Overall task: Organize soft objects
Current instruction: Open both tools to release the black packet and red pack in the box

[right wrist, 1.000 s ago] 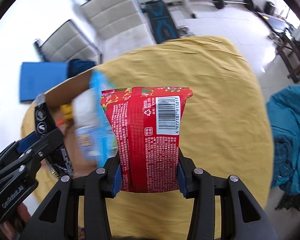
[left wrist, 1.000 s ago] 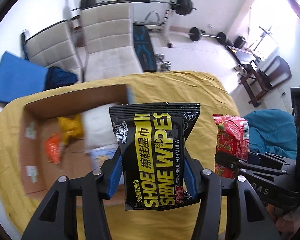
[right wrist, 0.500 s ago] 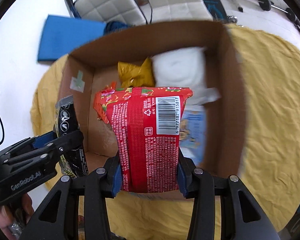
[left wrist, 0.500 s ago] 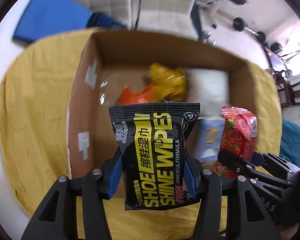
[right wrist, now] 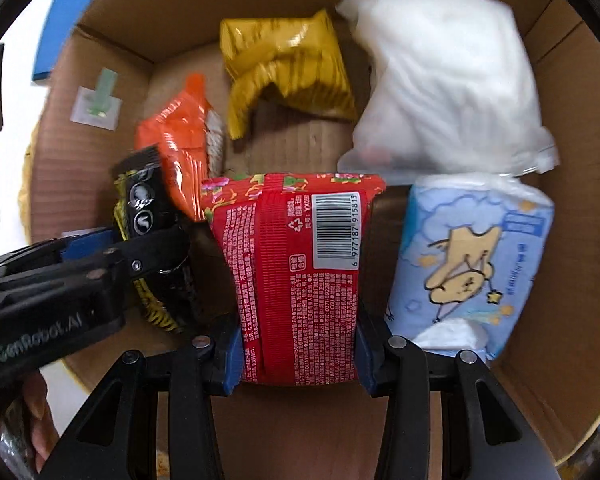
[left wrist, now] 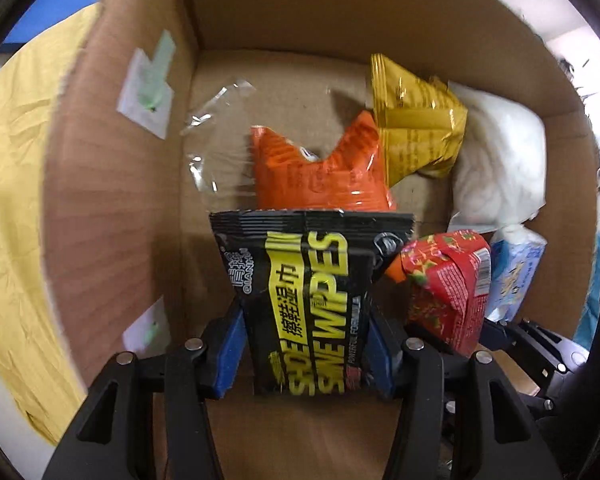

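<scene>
Your left gripper (left wrist: 306, 354) is clamped on the lower part of the black shoe-wipes pack (left wrist: 310, 300), one blue pad pressing in from each side, and the pack stands upright between them over the near-left part of the cardboard box (left wrist: 112, 184). In the right wrist view the same gripper (right wrist: 140, 252) comes in from the left edge with the black pack (right wrist: 148, 216) in its grip.

Just past the pack, on the box floor, lies the orange snack bag (left wrist: 320, 176), with a crumpled clear wrapper (left wrist: 216, 128) beside it toward the left wall. The yellow packet (left wrist: 416, 124) sits against the far wall, touching the orange bag's right corner.

Your right gripper (right wrist: 298, 354) is closed on the red noodle packet (right wrist: 296, 276), squeezing its lower half with the barcode side facing the camera. It hangs in the middle of the box, just right of the black pack.

Further right, the white plastic bag (right wrist: 448, 80) fills the far-right corner. In front of it, along the right wall, the blue tissue pack (right wrist: 468, 264) rests just beside the red packet; whether they touch, you cannot tell.

The yellow cloth (left wrist: 8, 184) shows outside the box's left wall.
</scene>
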Available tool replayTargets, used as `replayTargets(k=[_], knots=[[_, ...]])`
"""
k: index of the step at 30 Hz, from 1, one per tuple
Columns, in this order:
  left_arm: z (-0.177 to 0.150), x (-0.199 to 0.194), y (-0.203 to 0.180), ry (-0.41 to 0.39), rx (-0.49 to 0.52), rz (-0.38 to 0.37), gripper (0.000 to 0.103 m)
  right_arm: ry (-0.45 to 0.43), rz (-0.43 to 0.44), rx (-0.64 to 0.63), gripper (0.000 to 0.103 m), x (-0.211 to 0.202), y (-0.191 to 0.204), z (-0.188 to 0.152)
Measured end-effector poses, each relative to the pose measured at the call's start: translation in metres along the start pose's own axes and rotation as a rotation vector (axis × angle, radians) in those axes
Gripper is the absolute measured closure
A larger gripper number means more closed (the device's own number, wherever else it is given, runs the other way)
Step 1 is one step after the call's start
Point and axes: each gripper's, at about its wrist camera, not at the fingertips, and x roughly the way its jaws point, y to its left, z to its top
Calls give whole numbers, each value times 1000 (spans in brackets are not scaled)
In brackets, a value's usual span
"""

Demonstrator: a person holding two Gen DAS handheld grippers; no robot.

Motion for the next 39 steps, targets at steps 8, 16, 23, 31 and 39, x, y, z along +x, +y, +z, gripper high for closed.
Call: replayTargets(k=[8, 16, 23, 31, 39], knots=[[-2, 15, -10, 20, 10, 8, 50, 26, -46, 14, 55, 20, 10, 14], [-10, 11, 3, 13, -15, 8, 50, 24, -72, 10, 51, 27, 28, 25], [-20, 0, 0, -2, -18, 11, 50, 0, -87, -15, 51, 12, 37, 24], [-33, -38, -4, -93, -40, 31, 46, -63, -104, 10, 48, -19, 18, 18], [-50, -74, -20, -191, -11, 72, 20, -159, -162, 16, 10, -57, -2, 9]])
